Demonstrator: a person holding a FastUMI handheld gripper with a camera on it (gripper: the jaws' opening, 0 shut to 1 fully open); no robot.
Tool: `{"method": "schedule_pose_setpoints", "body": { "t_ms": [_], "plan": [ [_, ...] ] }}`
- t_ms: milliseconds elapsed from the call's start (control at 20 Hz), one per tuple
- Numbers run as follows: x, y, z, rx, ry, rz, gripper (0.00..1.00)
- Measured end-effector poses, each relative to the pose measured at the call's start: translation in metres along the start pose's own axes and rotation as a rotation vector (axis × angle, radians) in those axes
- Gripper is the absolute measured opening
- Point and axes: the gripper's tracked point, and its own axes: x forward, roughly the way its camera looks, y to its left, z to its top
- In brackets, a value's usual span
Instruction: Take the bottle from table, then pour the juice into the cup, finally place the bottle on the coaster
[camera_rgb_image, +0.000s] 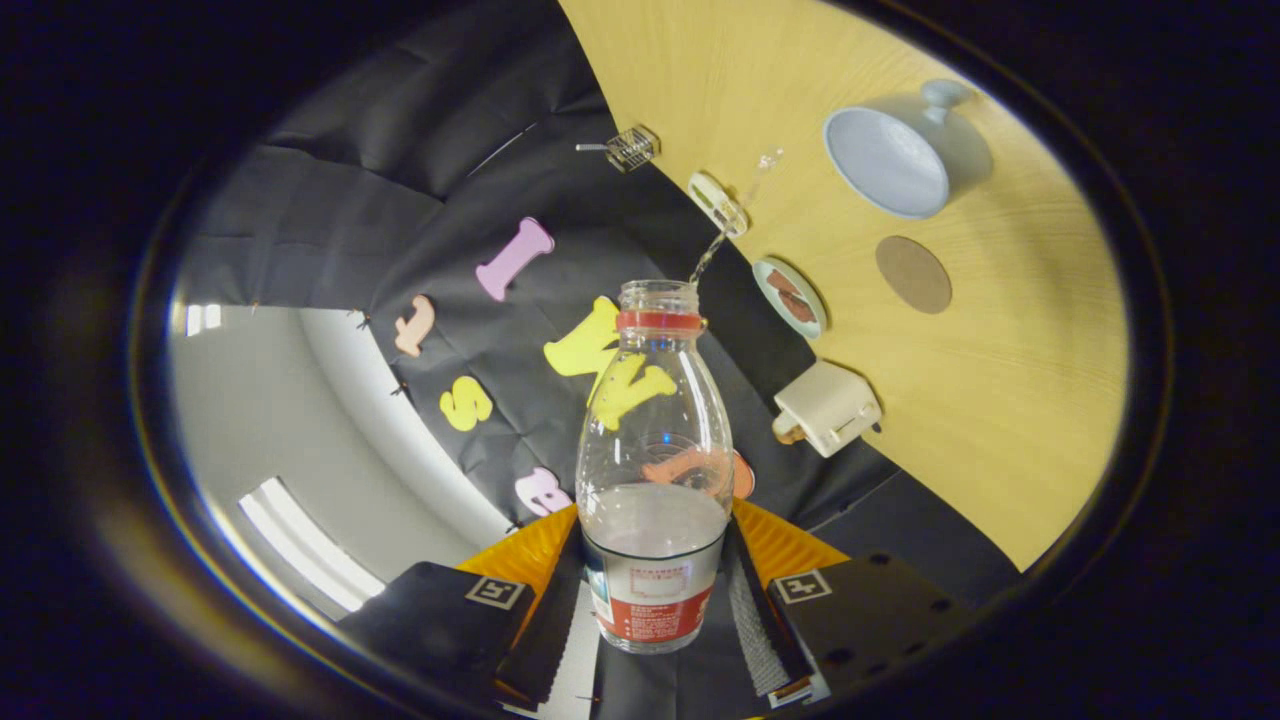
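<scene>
Gripper view shows one clear plastic bottle with a red neck ring and a red-and-white label (655, 470) clamped between the two fingers of the gripper (655, 600), one finger pressing on each side of its labelled lower part. The label carries small print that is too fine to read. The bottle's cap is off and its open mouth points away from the fingers, toward the light wooden table (1000, 400), which appears rolled steeply to one side in this view. Clear liquid sits in the bottle's lower part, and a thin stream of liquid (725, 220) runs from the mouth across the table's edge in the direction of the single pale blue cup with a knob-like handle (890, 160). Whether the stream reaches the cup cannot be told.

Just beside the cup lies one round brown coaster (913, 273), apart from it and bare. Along the table's edge stand four smaller things: a small wire-mesh box (632, 148), a flat white round object (718, 203) that the stream passes over, a small round dish holding something reddish-brown (790, 298), and a cream-coloured boxy block (827, 407) nearest the bottle. Each finger base carries one square black-and-white marker (495, 592). Black cloth hangs beyond the bottle.
</scene>
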Motion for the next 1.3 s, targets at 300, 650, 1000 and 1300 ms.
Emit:
{"method": "schedule_pose_setpoints", "body": {
  "t_ms": [300,650,1000,1300],
  "plan": [
    [0.001,-0.004,0.004,0.026,-0.003,-0.007,0.76],
    [0.000,-0.021,0.007,0.031,-0.008,-0.049,0.76],
    [-0.010,-0.056,0.017,-0.159,-0.003,-0.177,0.76],
    [-0.018,-0.057,0.049,-0.566,0.000,-0.296,0.76]
  ]
}}
